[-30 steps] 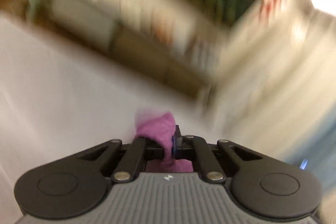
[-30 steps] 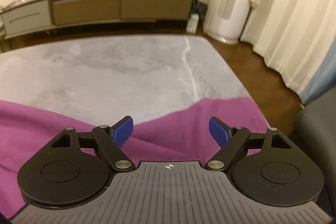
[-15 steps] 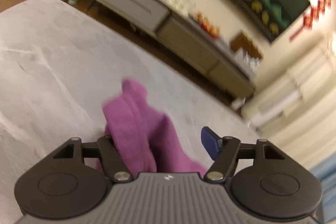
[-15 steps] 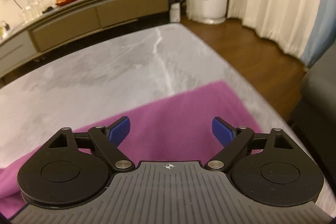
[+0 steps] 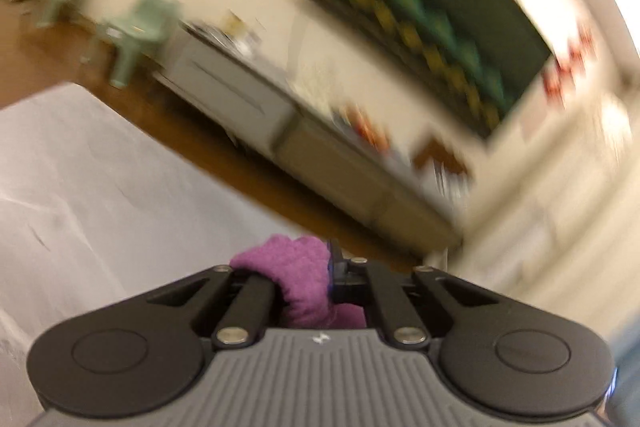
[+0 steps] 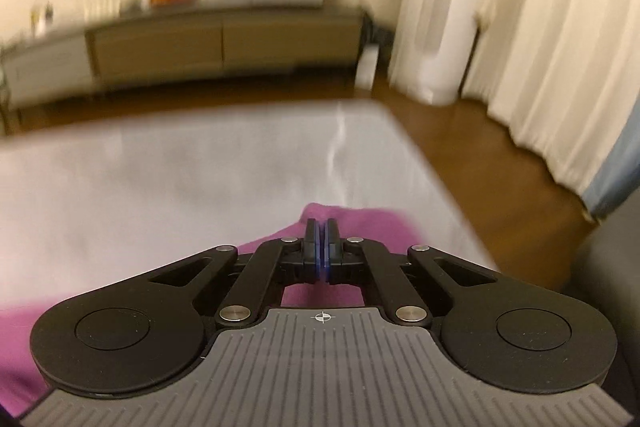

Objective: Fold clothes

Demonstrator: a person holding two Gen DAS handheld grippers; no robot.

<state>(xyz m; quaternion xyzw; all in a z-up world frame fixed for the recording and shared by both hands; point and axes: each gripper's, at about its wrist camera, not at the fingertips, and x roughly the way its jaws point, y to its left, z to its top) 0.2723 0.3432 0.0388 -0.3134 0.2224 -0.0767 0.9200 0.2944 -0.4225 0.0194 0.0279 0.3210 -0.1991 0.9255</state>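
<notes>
Pinching is what both tools are doing right now. Nearest on the left side, the left gripper has its jaws drawn in on a bunched wad of the purple garment, which bulges up between the fingers and spills back under the tool's body. On the other side, the right gripper has its blue pads pressed together with barely a sliver between them. A peak of the same purple cloth rises right at the tips, so it looks to have a thin edge caught, though the pinch point itself is hidden behind the pads. The rest of the cloth trails back along the pale grey tabletop, low at the left of the right-hand view.

As I read it, the step is lifting two edges to carry them over for a fold. To do it well, both hands should rise together and keep the span between them taut, so the fabric hangs flat rather than sagging. The left grip is bulky, and a wad like that may leave a crooked fold line, so it wants smoothing once laid down.

Farther off stand a long low sideboard, pale curtains and two small green chairs, all blurred.
</notes>
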